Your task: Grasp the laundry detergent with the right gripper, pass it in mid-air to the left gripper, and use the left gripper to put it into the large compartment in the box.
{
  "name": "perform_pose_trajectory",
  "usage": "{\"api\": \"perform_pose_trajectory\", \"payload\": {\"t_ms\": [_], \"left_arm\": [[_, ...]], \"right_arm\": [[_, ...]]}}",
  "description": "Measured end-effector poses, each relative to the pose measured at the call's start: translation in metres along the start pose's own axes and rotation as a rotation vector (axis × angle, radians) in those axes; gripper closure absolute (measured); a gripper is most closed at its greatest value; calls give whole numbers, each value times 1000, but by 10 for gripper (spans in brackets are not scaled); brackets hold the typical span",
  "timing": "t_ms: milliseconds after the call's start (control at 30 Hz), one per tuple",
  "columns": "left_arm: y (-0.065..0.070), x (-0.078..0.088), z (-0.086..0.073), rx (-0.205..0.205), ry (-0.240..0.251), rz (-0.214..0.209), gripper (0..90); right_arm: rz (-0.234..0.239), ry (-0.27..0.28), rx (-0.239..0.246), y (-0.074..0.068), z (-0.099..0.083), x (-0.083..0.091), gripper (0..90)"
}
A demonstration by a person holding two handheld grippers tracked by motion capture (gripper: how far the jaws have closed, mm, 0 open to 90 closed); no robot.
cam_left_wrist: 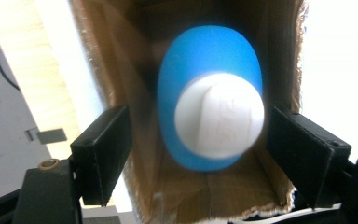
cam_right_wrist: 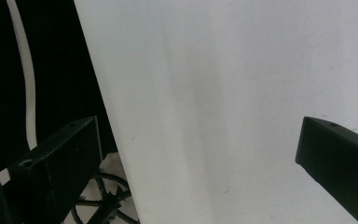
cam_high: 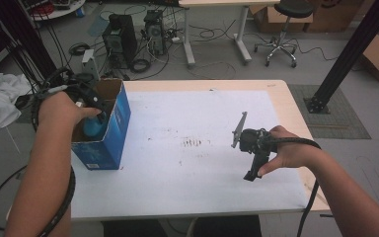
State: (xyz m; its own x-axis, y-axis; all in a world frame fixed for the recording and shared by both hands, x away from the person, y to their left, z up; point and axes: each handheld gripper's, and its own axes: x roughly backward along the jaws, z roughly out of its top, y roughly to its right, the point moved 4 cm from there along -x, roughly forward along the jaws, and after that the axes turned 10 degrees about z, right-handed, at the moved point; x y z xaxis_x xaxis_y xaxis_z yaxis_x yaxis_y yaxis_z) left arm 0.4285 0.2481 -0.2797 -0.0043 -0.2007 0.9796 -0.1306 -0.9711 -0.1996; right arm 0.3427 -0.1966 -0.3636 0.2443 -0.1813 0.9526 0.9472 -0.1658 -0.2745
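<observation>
My left tool hangs over the open top of the blue box, which stands upright at the left edge of the desk, toward the far left corner. In the left gripper view the blue bottle with its white cap stands inside the box, cap up, between the cardboard walls. The two black jaws sit to either side of the cap with a clear gap on each side; they are apart and press on nothing. I judge from this that the bottle is already placed in the box and released, so the main step is done. What is left for the left tool, as far as I can judge, is to clear the box opening without catching the torn cardboard rim or tipping the bottle. I cannot tell whether the bottle rests flat on the box floor, since its base is hidden. My right tool is held low over the white sheet near the right edge of the desk, well apart from the box. Its jaws stand wide apart and empty, with bare sheet between them in the right gripper view.
</observation>
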Motion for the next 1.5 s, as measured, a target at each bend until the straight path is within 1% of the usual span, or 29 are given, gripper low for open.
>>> {"api": "perform_pose_trajectory", "payload": {"t_ms": [67, 100, 133, 233, 267, 300, 367, 433, 467, 500, 567, 600, 667, 700, 733, 800, 833, 900, 1000, 1233, 1300, 1333, 1367, 1500], "left_arm": [[0, 4, -1, 0, 9, 2, 226], [-1, 7, -1, -5, 10, 4, 221], [0, 9, -2, 1, 11, 0, 209], [1, 15, -2, -18, 21, 6, 180], [2, 18, -2, -24, 23, 2, 157], [3, 21, -3, -32, 30, 4, 154], [6, 27, -3, -40, 42, 8, 152], [10, 33, -3, -65, 49, 13, 148], [11, 35, -3, -69, 52, 10, 136], [14, 39, -3, -82, 56, 7, 129], [17, 42, -3, -89, 62, 9, 125], [20, 47, -3, -111, 64, 16, 123], [25, 51, -3, -122, 66, 20, 124], [27, 54, -3, -138, 69, 24, 124], [27, 54, -3, -138, 69, 24, 124], [32, 58, -4, -150, 76, 22, 120], [35, 62, -4, -167, 79, 17, 113], [39, 66, -4, -183, 82, 9, 101], [45, 71, -5, -208, 88, 9, 96], [57, 79, -6, -265, 88, 3, 67], [60, 81, -6, -279, 95, 2, 55], [60, 81, -6, -279, 95, 2, 55], [65, 82, -5, -294, 100, -2, 46], [76, 82, -6, -341, 96, -9, 9]], "right_arm": [[-4, -3, 4, 0, 0, 0, 1], [0, -3, 4, 0, 0, 0, 1], [10, -5, -3, -1, 0, 0, 1], [25, -11, -6, -2, -1, 1, 1], [21, -8, -6, -2, -1, 1, 1], [14, -6, -8, -2, -2, 2, 1], [17, -4, -7, -3, -3, 3, 1], [8, -6, -8, -3, -4, 4, 1], [10, -4, -8, -4, -4, 4, 1], [11, -6, -7, -4, -4, 4, 1], [8, -10, -10, -4, -5, 5, 1], [9, -9, -10, -5, -5, 5, 1], [12, -7, -8, -5, -5, 5, 1], [9, -6, -5, -5, -5, 5, 1], [9, -6, -5, -5, -5, 5, 1], [9, -9, -7, -5, -6, 5, 1], [9, -10, -11, -5, -6, 5, 1], [11, -9, -8, -6, -7, 5, 1], [10, -2, -9, -6, -8, 6, 1], [6, -3, -12, -7, -11, 7, 1], [3, -1, -15, -7, -12, 7, 1], [3, -1, -15, -7, -12, 7, 1], [3, 0, -16, -7, -13, 7, 1], [4, -2, -18, -7, -14, 7, 1]]}}
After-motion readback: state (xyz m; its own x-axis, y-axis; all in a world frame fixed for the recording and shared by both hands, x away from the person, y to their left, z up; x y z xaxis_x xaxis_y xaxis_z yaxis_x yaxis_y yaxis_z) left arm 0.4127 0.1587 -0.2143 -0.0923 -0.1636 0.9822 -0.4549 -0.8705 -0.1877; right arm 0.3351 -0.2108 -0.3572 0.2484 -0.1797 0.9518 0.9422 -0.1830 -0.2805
